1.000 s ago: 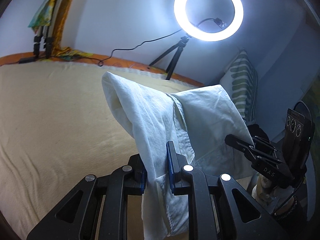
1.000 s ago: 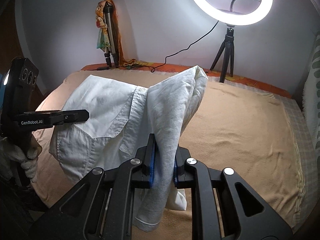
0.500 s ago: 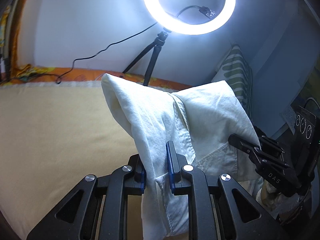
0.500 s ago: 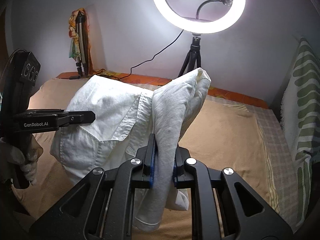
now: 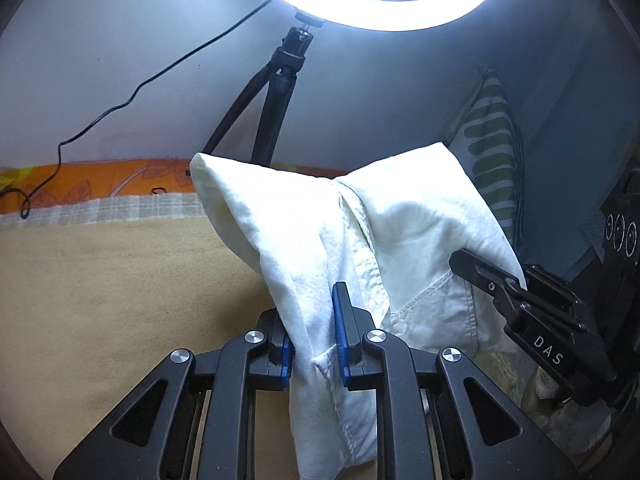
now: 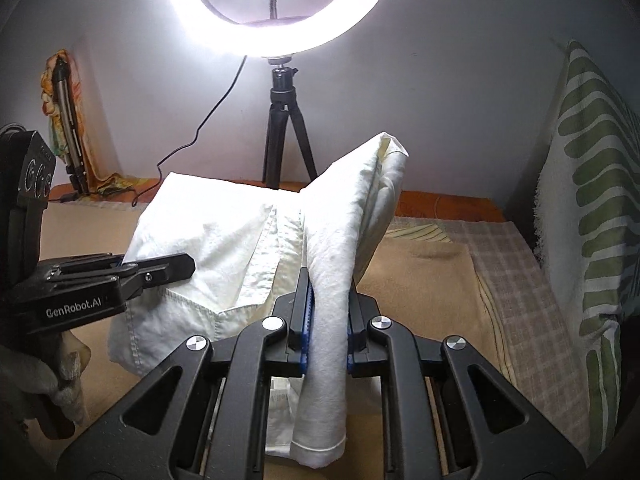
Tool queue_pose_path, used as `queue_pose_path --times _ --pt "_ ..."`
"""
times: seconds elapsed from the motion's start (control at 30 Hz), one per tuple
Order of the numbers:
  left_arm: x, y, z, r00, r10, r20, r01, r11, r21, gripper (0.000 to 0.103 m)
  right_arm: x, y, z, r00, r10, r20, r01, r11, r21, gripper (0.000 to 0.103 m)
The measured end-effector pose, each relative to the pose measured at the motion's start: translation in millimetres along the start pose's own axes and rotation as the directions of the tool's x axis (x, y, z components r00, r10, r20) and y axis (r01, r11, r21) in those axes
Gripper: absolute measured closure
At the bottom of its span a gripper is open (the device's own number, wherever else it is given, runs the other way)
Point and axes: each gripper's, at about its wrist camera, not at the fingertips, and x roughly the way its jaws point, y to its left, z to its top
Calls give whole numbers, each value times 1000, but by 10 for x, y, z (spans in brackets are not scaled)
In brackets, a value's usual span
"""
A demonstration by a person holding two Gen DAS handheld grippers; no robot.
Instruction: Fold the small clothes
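Setting: bedroom in a home, fitted out for filming; bed spread with a tan blanket, checked sheet at its edges, orange patterned cloth along the far side; green-and-white striped pillow propped against the wall; plain pale walls meeting in a corner; lit ring light on a small black tripod, cable trailing down; second folded tripod leaning in the corner

black grippers, blue pads, silver screws, white lettering
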Motion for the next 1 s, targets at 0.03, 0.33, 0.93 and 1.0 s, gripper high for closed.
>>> queue_pose_path --times 0.03,0.33,0.93,1.0 --pt "41 -6 -9 1000 27 -9 -27 1000 12 88 69 -28 0 1000 -12 -5 12 1000 6 90" --pt "-140 -2 -56 987 161 -13 -159 984 82 81 147 -209 -9 991 -132 -14 133 990 40 56" --pt "-1610 -523 -259 976 168 138 -190 967 169 40 -1290 -21 -167 990 -107 93 101 993 64 49" --pt "-1831 -591 -337 972 166 166 -196 964 182 30 -1527 15 -213 989 -100 111 92 993 76 46"
